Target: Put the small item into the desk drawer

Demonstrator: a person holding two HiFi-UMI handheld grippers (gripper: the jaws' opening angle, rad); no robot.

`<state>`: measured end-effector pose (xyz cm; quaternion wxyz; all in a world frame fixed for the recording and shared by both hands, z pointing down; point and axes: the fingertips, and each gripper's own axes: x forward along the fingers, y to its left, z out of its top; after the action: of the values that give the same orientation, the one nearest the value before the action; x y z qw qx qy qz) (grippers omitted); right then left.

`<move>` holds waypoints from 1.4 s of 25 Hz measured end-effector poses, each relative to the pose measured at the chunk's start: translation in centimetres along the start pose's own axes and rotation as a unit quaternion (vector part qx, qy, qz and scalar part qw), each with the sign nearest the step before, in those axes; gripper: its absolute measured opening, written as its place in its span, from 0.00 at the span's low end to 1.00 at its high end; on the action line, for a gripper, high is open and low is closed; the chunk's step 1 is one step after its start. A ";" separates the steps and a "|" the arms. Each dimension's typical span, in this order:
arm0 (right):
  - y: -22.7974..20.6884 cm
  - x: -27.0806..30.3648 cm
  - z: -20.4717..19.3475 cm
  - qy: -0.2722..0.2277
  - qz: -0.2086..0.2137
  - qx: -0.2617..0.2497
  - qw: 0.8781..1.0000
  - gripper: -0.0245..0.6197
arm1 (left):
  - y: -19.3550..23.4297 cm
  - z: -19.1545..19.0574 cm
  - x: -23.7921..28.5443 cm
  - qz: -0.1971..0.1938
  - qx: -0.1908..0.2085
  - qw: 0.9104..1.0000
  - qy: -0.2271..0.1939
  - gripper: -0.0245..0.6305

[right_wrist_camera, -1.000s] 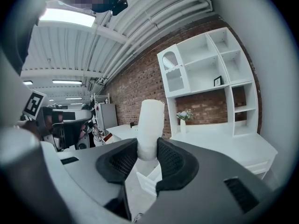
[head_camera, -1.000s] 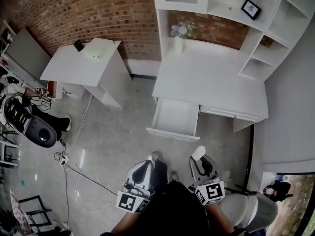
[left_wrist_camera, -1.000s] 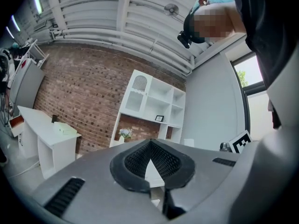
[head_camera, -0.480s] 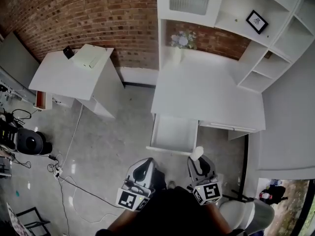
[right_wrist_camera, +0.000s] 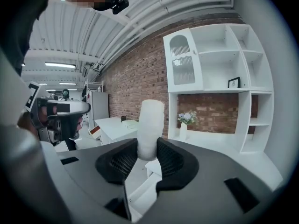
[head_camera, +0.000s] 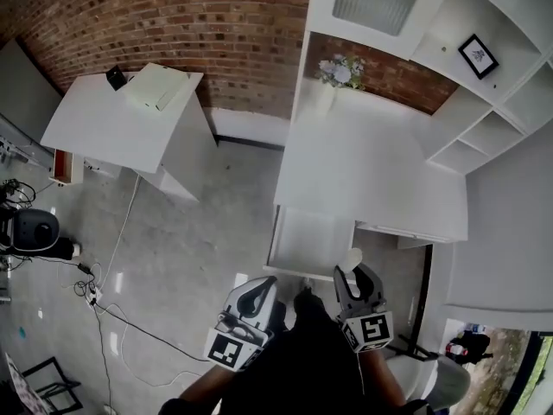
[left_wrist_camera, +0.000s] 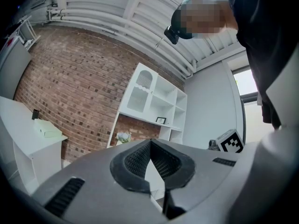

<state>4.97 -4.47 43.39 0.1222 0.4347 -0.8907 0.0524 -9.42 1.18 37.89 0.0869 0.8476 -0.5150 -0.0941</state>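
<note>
White small item clamped in right gripper; left gripper closed, empty; desk drawer open.

Seen from above, a white wooden desk fills the 1 o'clock area against a red brick wall. Its open white desk drawer juts toward the centre. At 12 o'clock on the desk stands a white vase of pale flowers. A small black-framed picture sits in the white shelving at 2 o'clock. At 10 o'clock a white side table carries a pale green box. Near 6 o'clock, the right gripper holds a small white cylindrical item just beside the drawer's front edge. The left gripper is at its 9 o'clock, over the grey concrete floor.
</note>
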 end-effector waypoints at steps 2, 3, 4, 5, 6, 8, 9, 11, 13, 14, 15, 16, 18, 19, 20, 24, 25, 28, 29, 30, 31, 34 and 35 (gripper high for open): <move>-0.7 1.5 -0.2 0.007 0.004 -0.010 1.000 0.26 | 0.6 0.3 0.6 0.004 -0.006 1.000 0.000 0.07; -1.1 2.3 -0.3 0.010 0.007 -0.016 1.000 0.26 | 1.0 0.2 0.9 0.010 -0.011 1.000 0.003 0.07; -1.5 3.1 -0.5 0.014 0.011 -0.023 1.000 0.26 | 1.4 0.0 1.2 0.017 -0.016 1.000 0.007 0.07; -1.8 3.9 -0.7 0.019 0.016 -0.031 0.999 0.26 | 1.8 -0.3 1.4 0.023 -0.015 1.000 0.009 0.07; -2.2 4.6 -0.9 0.025 0.022 -0.037 0.999 0.26 | 2.1 -0.6 1.6 0.028 -0.009 1.000 0.010 0.07; -2.6 6.0 -1.2 0.035 0.037 -0.049 0.997 0.26 | 2.5 -0.8 2.1 0.037 0.002 0.999 0.004 0.07; -2.8 6.6 -1.4 0.041 0.045 -0.056 0.997 0.26 | 2.7 -0.7 2.5 0.041 0.003 0.999 -0.001 0.07; -3.2 7.8 -2.1 0.057 0.059 -0.074 0.994 0.26 | 3.2 -0.9 3.4 0.047 0.002 0.999 0.005 0.07; -3.7 9.0 -2.8 0.069 0.071 -0.086 0.991 0.26 | 3.5 -1.0 4.7 0.047 0.002 0.999 0.010 0.07; -3.9 9.6 -3.3 0.075 0.077 -0.089 0.990 0.26 | 3.5 -0.8 5.4 0.045 0.002 0.999 0.010 0.07; -4.1 10.1 -3.9 0.082 0.083 -0.093 0.989 0.26 | 3.5 -0.6 6.0 0.044 0.000 0.999 0.010 0.07; -4.3 10.5 -4.6 0.091 0.089 -0.097 0.987 0.26 | 3.5 -0.5 6.7 0.044 -0.006 0.999 0.011 0.07; -4.6 11.5 -6.0 0.109 0.100 -0.108 0.983 0.26 | 3.6 -0.7 7.8 0.048 -0.017 0.999 0.016 0.07; -4.9 11.9 -6.9 0.119 0.106 -0.114 0.981 0.26 | 3.7 -0.9 8.2 0.048 -0.014 0.999 0.020 0.07; -5.1 12.3 -7.9 0.132 0.113 -0.118 0.978 0.26 | 3.8 -1.3 8.5 0.045 -0.008 0.999 0.023 0.07; -6.0 13.7 -12.9 0.184 0.142 -0.130 0.964 0.26 | 3.9 -1.6 10.4 0.043 -0.006 0.999 0.030 0.07; -6.2 14.0 -14.2 0.196 0.149 -0.132 0.960 0.26 | 4.0 -1.6 10.9 0.047 -0.014 0.998 0.030 0.07; -6.8 14.6 -17.8 0.228 0.164 -0.140 0.950 0.26 | 4.3 -2.0 12.1 0.052 -0.026 0.998 0.034 0.07; -6.9 14.8 -18.7 0.237 0.167 -0.141 0.947 0.26 | 4.4 -2.2 12.3 0.051 -0.027 0.998 0.035 0.07; -7.0 15.1 -19.5 0.244 0.169 -0.141 0.944 0.26 | 4.6 -2.4 12.6 0.050 -0.028 0.998 0.036 0.07; -7.1 15.3 -20.3 0.251 0.172 -0.142 0.942 0.26 | 4.7 -2.6 12.7 0.049 -0.029 0.998 0.039 0.07; -7.3 16.0 -22.2 0.269 0.178 -0.147 0.935 0.26 | 5.1 -3.3 13.1 0.050 -0.032 0.997 0.044 0.07; -7.4 16.2 -22.8 0.274 0.179 -0.150 0.933 0.26 | 5.2 -3.4 13.3 0.050 -0.033 0.997 0.044 0.07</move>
<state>5.10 -16.79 69.54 0.4141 0.2130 -0.8831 0.0569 -6.99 -12.82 41.54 0.1420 0.8210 -0.5487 -0.0687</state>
